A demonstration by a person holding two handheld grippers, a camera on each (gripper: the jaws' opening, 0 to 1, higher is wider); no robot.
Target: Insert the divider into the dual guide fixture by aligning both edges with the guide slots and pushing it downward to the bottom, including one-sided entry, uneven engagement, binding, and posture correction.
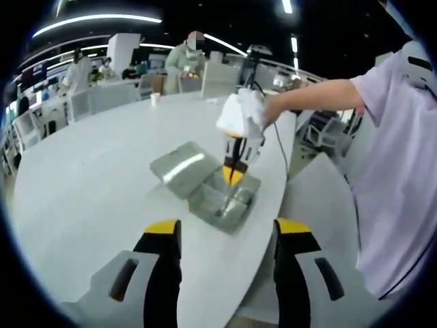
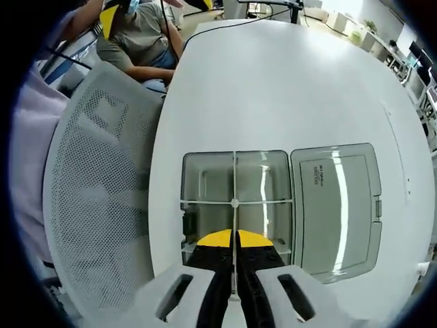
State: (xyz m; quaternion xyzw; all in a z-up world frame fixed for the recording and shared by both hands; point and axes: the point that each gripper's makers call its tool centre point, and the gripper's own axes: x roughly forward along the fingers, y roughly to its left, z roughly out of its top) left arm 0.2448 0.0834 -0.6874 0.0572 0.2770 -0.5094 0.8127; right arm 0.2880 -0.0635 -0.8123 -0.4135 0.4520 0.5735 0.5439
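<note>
A clear plastic box (image 2: 184,205), the guide fixture, sits on the white table (image 2: 273,89) near its edge. A thin clear divider (image 2: 234,179) runs down the box's middle and crosses another clear strip (image 2: 263,202). My right gripper (image 2: 235,238) is shut on the near end of that divider, yellow tips just above the box's near wall. In the left gripper view a gloved hand holds the right gripper (image 1: 233,179) pointing down into the box (image 1: 239,205). My left gripper (image 1: 228,225) hangs open short of the box, nothing between its jaws.
The box's hinged lid (image 2: 334,205) lies open flat beside it, also the lid (image 1: 179,167). A white mesh chair (image 2: 95,191) stands close against the table edge. A person (image 2: 140,34) sits at the table's far side. More chairs (image 1: 102,99) ring the table.
</note>
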